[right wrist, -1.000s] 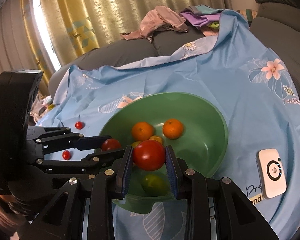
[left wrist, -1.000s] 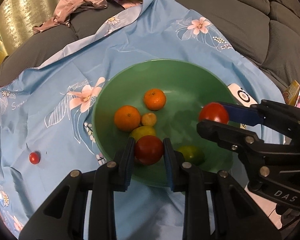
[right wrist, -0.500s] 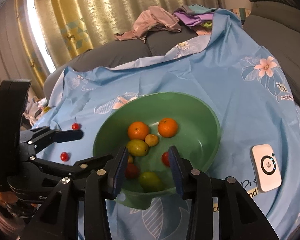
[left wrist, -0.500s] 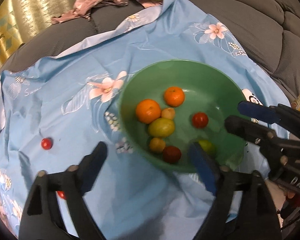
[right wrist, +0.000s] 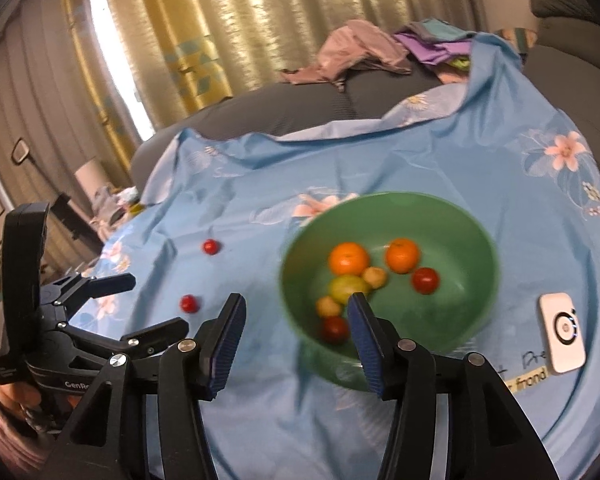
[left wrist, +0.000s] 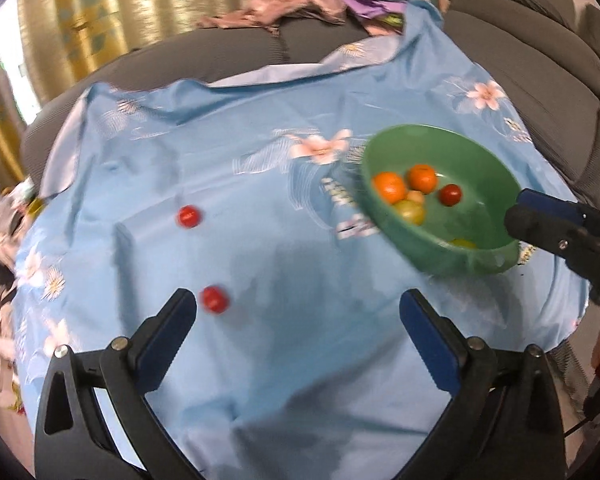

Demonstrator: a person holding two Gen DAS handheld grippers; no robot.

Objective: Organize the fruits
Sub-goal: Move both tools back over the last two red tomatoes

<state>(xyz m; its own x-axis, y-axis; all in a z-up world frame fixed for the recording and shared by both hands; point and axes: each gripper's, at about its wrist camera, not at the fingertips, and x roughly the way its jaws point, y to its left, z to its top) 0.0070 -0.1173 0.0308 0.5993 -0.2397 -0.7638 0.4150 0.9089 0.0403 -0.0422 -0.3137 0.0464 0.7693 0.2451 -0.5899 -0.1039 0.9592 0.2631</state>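
Left wrist view: the near red tomato [left wrist: 215, 299] is seen just beside the empty, wide-opening left gripper [left wrist: 298, 320], toward the cloth's [left wrist: 284, 360] left edge.

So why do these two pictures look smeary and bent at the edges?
Left wrist view: motion blur smears the green bowl and two loose red fruits on the blue cloth; fisheye bends the edges. Right wrist view: softer blur, bright glare through the curtains, dark round corners.
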